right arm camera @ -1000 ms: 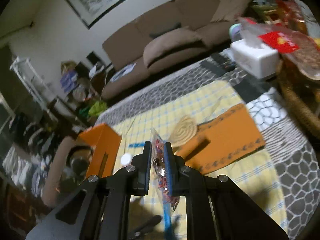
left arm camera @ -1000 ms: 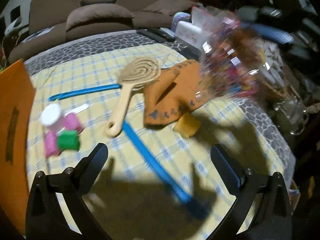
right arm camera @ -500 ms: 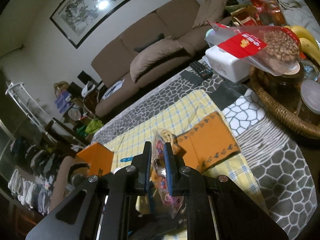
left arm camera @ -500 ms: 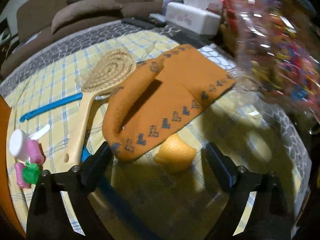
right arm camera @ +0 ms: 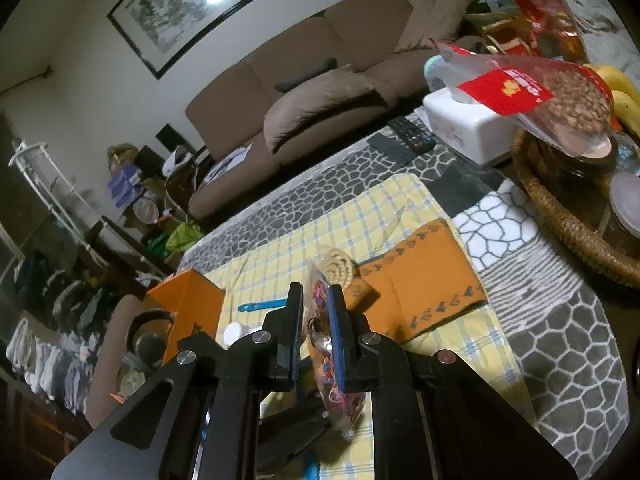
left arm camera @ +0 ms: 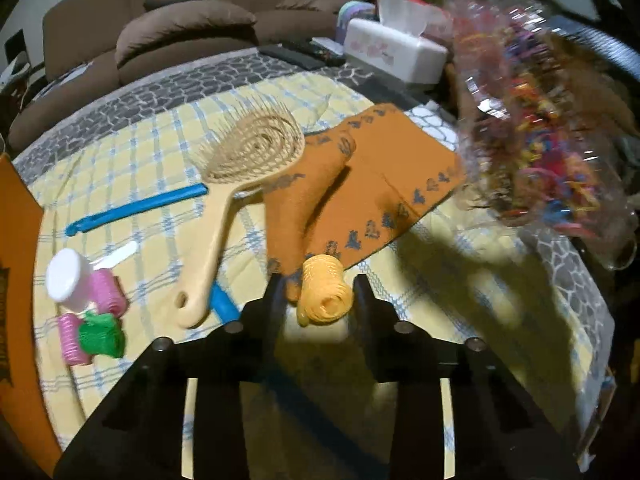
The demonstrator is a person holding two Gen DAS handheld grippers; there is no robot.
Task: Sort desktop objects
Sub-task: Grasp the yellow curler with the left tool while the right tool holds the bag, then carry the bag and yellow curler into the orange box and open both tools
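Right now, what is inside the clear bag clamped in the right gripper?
The clear bag in the right gripper holds a tangle of small multicoloured elastic bands, also visible in the left wrist view. The pinched middle is covered by the fingers, and blur hides finer detail.

My left tongs (left arm camera: 320,300) sit low over the worktop, their 2 fingers (left arm camera: 276,304) drawn in on either side of the yellow hair roller (left arm camera: 324,296), touching or nearly so. My right tongs (right arm camera: 316,336) are raised higher and tilted down, their 2 fingers (right arm camera: 296,332) clamped on the clear bag of hair ties (right arm camera: 324,360), which hangs between them.
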